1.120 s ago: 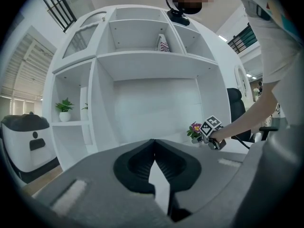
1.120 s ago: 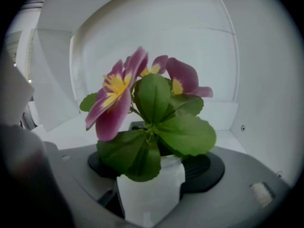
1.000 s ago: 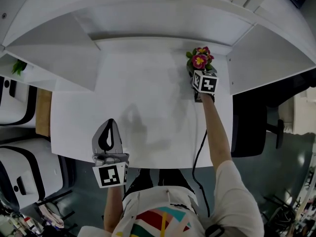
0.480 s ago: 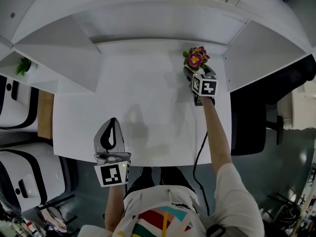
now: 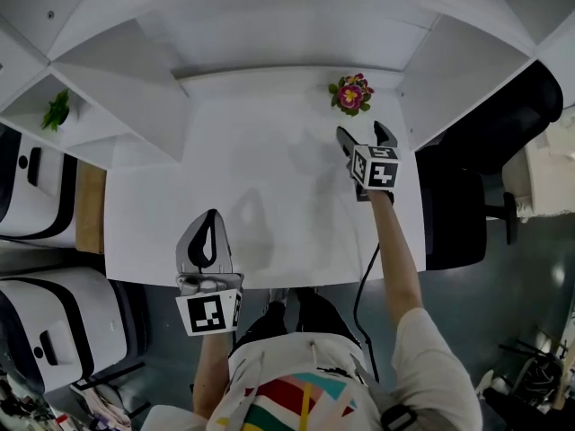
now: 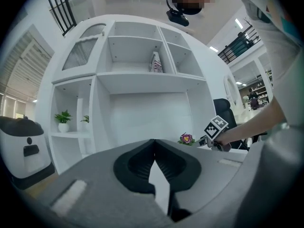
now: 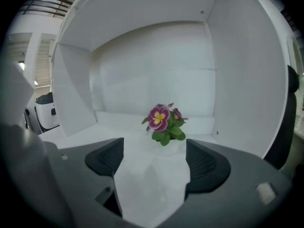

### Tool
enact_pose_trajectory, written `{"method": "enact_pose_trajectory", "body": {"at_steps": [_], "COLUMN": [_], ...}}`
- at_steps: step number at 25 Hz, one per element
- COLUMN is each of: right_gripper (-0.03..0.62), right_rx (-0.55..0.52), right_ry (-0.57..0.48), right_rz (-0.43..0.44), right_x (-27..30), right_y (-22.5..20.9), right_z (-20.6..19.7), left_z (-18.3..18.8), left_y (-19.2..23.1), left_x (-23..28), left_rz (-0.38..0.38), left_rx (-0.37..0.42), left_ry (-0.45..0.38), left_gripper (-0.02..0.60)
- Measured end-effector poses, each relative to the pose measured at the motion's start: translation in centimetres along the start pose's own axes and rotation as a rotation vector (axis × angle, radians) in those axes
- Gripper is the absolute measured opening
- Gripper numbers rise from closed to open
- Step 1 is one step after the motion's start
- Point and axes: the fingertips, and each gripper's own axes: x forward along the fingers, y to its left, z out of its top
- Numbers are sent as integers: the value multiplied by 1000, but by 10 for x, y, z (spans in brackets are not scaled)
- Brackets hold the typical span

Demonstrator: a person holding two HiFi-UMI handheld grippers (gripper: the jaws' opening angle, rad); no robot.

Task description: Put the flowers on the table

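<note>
Magenta flowers with yellow centres, white table

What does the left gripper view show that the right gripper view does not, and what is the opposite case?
Only the left gripper view shows the left gripper with its jaws shut on nothing, a small green plant in a white pot on a side shelf, and the right gripper seen from outside.

Only the right gripper view shows the right gripper's own jaws. They are open, have just been opening, and have nothing between them.

Both show the pink and purple potted flowers standing on the white table, apart from both grippers, and the white shelf unit.
</note>
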Motion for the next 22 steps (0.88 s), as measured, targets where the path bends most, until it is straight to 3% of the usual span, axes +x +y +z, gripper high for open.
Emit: {"method": "enact_pose_trajectory", "body": {"at_steps": [4, 13, 19, 22], "right_gripper": [379, 254, 128, 113], "right_rx": [2, -78, -133, -161], "right_ry": [-106, -383, -500, -513], "right_rz": [-17, -17, -10, 16], "right_x": [-46, -174, -245, -267], "right_y": [18, 85, 129, 150], "right_z": [30, 107, 125, 126], "left_z": [7, 34, 54, 70], "left_y": [5, 1, 0, 1], "left_x": [-10, -33, -45, -51], "left_rz": [-8, -58, -73, -74], "left_rx": [-3, -18, -27, -25], "left_ry": [-31, -127, -188, -225], "left_gripper": [2, 2, 2, 2]}}
